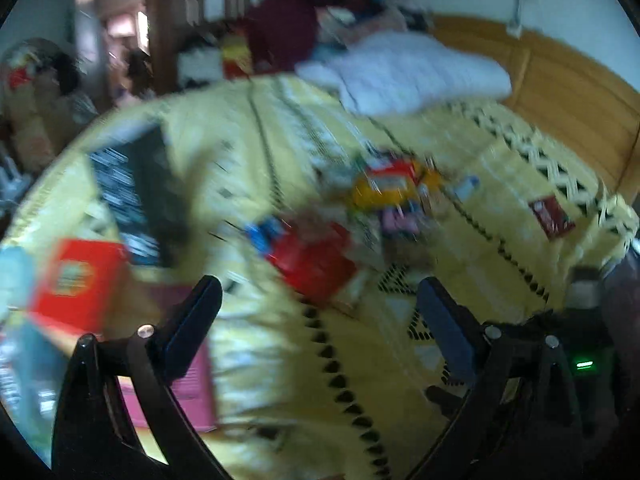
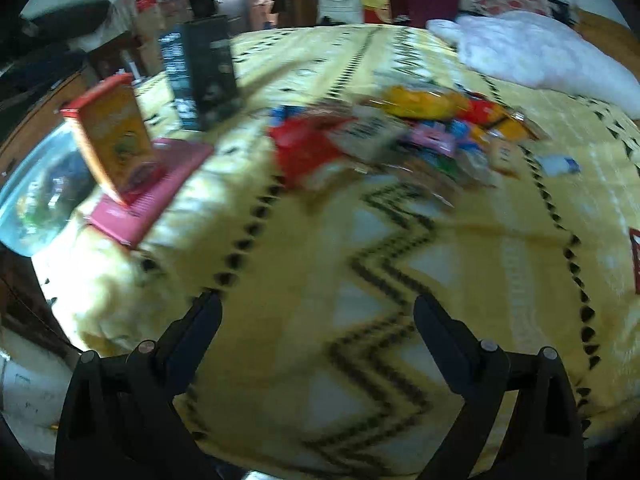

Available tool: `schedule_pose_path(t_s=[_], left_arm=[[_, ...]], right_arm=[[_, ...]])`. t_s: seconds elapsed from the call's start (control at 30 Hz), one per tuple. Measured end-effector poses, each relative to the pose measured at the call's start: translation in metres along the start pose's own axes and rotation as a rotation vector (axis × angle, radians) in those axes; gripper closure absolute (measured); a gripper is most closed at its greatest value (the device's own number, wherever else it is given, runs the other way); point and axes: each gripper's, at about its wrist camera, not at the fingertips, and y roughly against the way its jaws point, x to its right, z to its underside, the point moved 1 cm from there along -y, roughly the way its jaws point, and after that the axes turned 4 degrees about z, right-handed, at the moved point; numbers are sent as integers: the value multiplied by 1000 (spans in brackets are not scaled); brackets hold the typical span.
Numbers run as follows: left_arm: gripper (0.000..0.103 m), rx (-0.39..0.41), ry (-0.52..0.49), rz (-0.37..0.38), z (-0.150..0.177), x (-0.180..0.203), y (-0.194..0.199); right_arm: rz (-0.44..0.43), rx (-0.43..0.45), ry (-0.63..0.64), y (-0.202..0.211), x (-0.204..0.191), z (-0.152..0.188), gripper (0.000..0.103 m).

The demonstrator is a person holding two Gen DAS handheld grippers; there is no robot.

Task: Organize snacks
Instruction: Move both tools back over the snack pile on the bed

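Observation:
A pile of snack packets (image 1: pixel 376 208) lies on a yellow patterned blanket (image 1: pixel 280 340), with a red packet (image 1: pixel 316 260) nearest. The pile also shows in the right wrist view (image 2: pixel 400 132). My left gripper (image 1: pixel 318 304) is open and empty, above the blanket just short of the red packet. My right gripper (image 2: pixel 316 320) is open and empty, over bare blanket well short of the pile. A red-orange box (image 2: pixel 114 136) stands on a pink box (image 2: pixel 148 192) at the left. A black box (image 2: pixel 204 72) stands behind them. Both views are blurred.
A white pillow (image 2: pixel 540 52) lies at the far right of the bed. A lone dark red packet (image 1: pixel 552 216) lies near the right edge. A clear bin (image 2: pixel 36 192) sits beside the bed at the left. Clutter lies beyond the bed.

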Motion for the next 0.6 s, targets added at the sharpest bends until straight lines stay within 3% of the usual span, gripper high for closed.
schedule_pose_path(t_s=[0.07, 0.13, 0.2, 0.37, 0.43, 0.57, 0.6], left_arm=[[19, -109, 10, 26, 4, -3, -41], [21, -174, 10, 46, 10, -3, -76], [21, -216, -3, 17, 11, -4, -105], [14, -208, -21, -10, 2, -10, -146], [0, -218, -55, -3, 1, -6, -166], [2, -267, -183, -60, 6, 17, -188], [12, -266, -196, -59, 7, 22, -185]], right_arm=[[7, 3, -22, -2, 13, 6, 5], [9, 0, -53, -7, 30, 11, 5], [10, -5, -82, -9, 39, 16, 5], [-2, 7, -157, -12, 62, 24, 5], [-9, 4, -189, -15, 72, 27, 5], [-20, 10, -207, -16, 80, 28, 5], [-21, 12, -207, -15, 80, 28, 5]])
